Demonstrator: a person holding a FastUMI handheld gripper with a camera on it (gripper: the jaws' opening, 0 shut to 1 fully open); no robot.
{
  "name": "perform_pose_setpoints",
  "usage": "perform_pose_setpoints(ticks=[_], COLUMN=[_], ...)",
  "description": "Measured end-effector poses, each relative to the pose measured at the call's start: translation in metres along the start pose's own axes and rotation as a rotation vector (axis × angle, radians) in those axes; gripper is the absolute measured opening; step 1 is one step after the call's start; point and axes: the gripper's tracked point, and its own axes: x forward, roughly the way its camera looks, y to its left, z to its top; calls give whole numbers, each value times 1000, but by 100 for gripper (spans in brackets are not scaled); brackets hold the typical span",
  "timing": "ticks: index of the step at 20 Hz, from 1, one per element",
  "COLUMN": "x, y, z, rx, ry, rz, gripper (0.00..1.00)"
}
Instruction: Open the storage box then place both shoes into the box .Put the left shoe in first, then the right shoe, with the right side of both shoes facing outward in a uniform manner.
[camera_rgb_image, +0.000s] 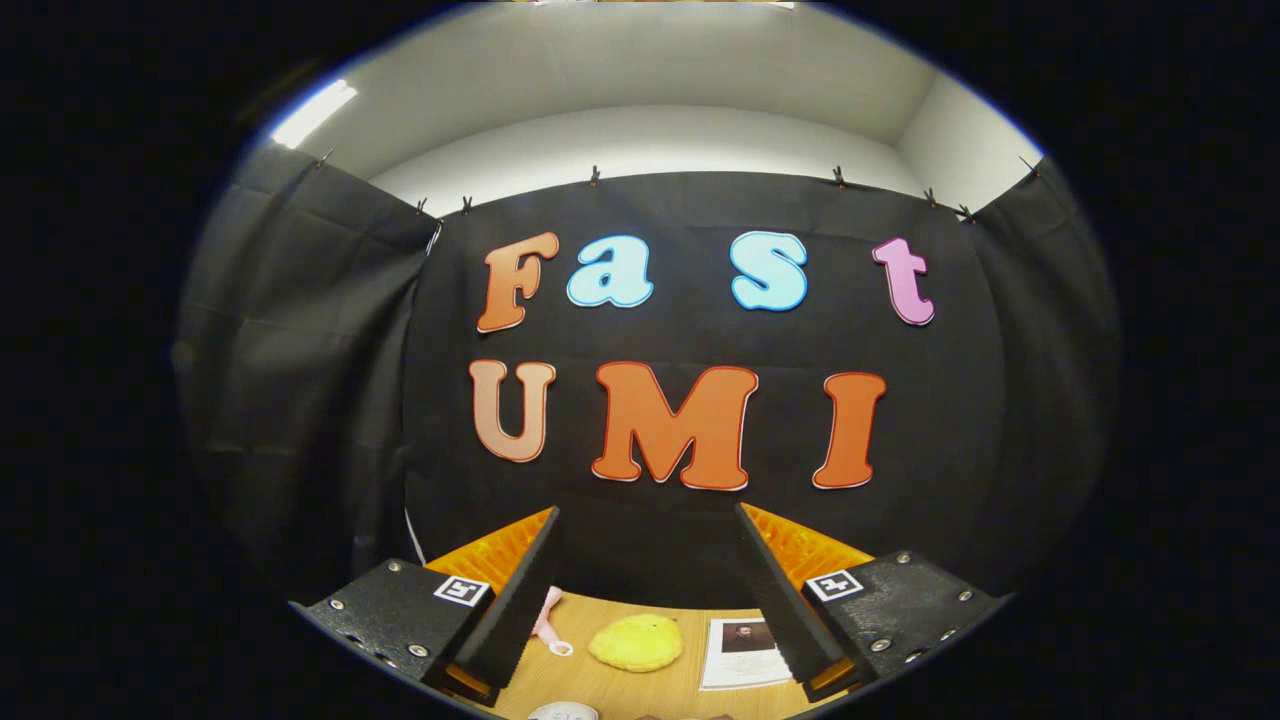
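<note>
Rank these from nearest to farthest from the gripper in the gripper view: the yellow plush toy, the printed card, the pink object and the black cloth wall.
The gripper is open, its fingers apart and holding nothing.
1. Yellow plush toy, on the wooden table between the fingers.
2. Printed card, beside the right finger, and pink object, beside the left finger: too close to call.
3. Black cloth wall, far beyond the table.

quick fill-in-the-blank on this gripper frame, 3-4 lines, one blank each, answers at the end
1. The gripper has its fingers ____, with nothing held between them.
2. The fluffy toy seen between the fingers is ____ in colour.
3. The toy, a pink object and a printed card all lie on a ____ table.
4. Seen between the fingers, the printed card lies to the ____ of the toy.

Missing words: open; yellow; wooden; right
</note>
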Motion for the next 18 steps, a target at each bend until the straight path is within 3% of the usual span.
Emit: perform_pose_setpoints(ticks=[5, 9, 15, 18], x=[2, 0, -14, -20], y=[44, 95, 168, 190], z=[-55, -101, -180, -231], rx=[61, 151, 394, 508], ry=[141, 281, 569, 746], rz=[91, 209, 364, 384], gripper=[99, 99, 98, 98])
